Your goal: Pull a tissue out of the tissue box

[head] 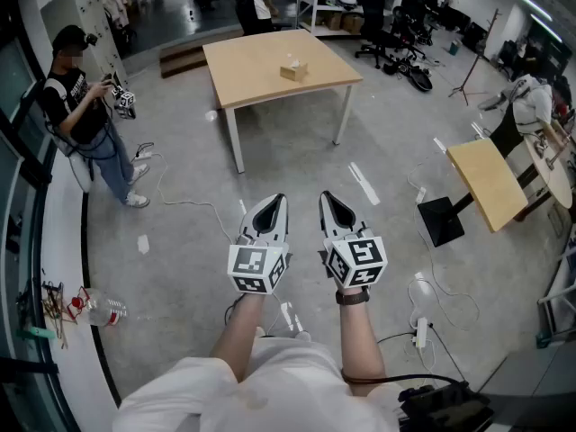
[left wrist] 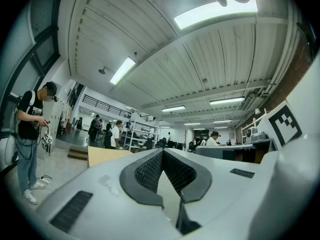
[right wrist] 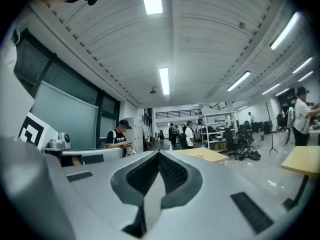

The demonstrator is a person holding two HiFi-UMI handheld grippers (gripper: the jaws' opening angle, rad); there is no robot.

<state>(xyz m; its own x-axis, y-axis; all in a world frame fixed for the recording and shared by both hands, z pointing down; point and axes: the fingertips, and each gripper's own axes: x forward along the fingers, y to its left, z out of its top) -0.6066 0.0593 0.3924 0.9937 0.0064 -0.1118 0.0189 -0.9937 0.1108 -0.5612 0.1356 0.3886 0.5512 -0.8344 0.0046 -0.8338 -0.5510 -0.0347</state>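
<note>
A small tan tissue box [head: 293, 70] with a white tissue sticking up stands near the middle of a light wooden table [head: 261, 77] far ahead in the head view. My left gripper [head: 273, 202] and right gripper [head: 329, 198] are held side by side over the concrete floor, well short of the table, both pointing towards it. The jaws of each meet at the tips and hold nothing. In the left gripper view [left wrist: 163, 152] and the right gripper view [right wrist: 159, 154] the black pads touch at the front; the table's edge [right wrist: 207, 155] shows beyond, and the box is hidden.
A person [head: 85, 111] stands at the left holding another gripper. A second small wooden table [head: 490, 183] on a black stand is at the right. Cables [head: 193, 203] lie on the floor between me and the big table. Office chairs [head: 396, 34] and shelves stand behind it.
</note>
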